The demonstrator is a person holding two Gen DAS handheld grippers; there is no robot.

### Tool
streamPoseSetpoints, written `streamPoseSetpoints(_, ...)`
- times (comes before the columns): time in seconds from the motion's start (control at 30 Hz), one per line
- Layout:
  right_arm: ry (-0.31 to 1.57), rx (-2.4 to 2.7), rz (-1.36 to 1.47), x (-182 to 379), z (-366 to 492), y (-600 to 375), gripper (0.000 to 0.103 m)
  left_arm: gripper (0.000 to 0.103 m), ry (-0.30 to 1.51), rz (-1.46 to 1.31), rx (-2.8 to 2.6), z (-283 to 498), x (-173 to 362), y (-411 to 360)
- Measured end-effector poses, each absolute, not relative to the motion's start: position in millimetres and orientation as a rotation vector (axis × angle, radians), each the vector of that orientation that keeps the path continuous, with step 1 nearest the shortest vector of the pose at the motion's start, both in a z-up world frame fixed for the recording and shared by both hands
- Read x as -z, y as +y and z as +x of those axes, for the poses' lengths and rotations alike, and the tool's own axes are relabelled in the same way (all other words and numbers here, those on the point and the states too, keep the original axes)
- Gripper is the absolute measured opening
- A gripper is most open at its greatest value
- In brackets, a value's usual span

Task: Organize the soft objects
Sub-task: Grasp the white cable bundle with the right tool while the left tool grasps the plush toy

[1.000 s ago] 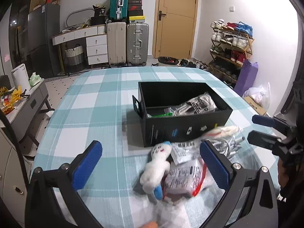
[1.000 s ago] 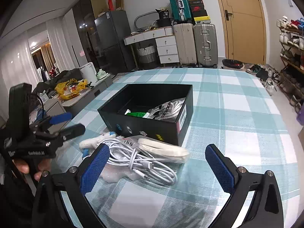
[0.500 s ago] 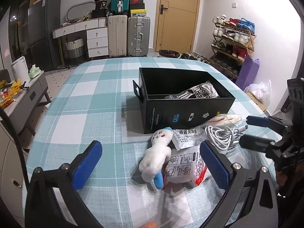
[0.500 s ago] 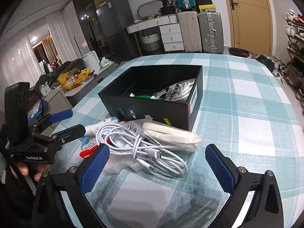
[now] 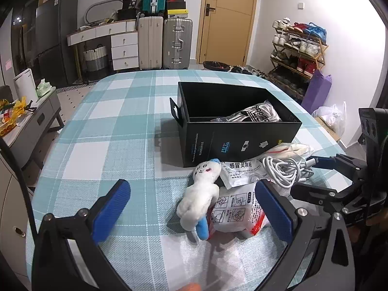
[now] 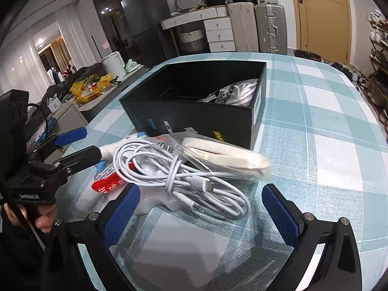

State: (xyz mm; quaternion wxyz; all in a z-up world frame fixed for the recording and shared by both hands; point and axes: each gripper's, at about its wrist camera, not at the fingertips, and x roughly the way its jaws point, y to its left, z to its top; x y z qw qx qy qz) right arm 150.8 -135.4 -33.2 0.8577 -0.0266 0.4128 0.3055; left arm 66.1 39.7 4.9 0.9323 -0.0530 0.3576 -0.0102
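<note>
Teal checked tablecloth — suitcases behind

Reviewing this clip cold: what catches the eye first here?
A black box stands open on the checked tablecloth, with a bagged white item inside. Against its near wall lies a heap: a white plush toy, medicine packets and a coiled white cable. Both the left gripper and right gripper are open.

Plush toy: in the right wrist view mostly hidden behind the white cable and the left gripper's finger. Black box: near wall hides its floor; bagged item inside only partly seen. Orange spot at left view's bottom edge cut off, possibly a fingertip. Box print too small to read.
</note>
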Motion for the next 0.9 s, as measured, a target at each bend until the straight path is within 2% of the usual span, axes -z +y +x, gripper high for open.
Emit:
streamPoseSetpoints(0.23, 0.870, -0.642, -0.048, 35.8, 152.1, -131.4, 0.101, 0.103, 0.739, -0.116, 0.019, 68.5, -3.0, 42.1)
streamPoseSetpoints(0.33, 0.867, -0.660, -0.043, 35.6, 152.0, -130.4, 0.094, 0.103, 0.739, -0.112, 0.021, 68.8, -2.6, 41.7)
streamPoseSetpoints(0.4, 0.862, -0.664, -0.045, 34.8, 151.5, -130.6, 0.083, 0.103, 0.740, -0.112, 0.021, 69.1, -2.4, 41.5)
streamPoseSetpoints(0.57, 0.864, -0.684, -0.046, 34.4, 150.7, -133.8, 0.071, 0.103, 0.742, -0.113, 0.020, 70.3, -1.5, 41.6)
streamPoseSetpoints(0.9, 0.869, -0.672, -0.059, 38.7, 153.9, -128.6, 0.071, 0.103, 0.765, -0.104, 0.023, 73.0, 4.5, 39.3)
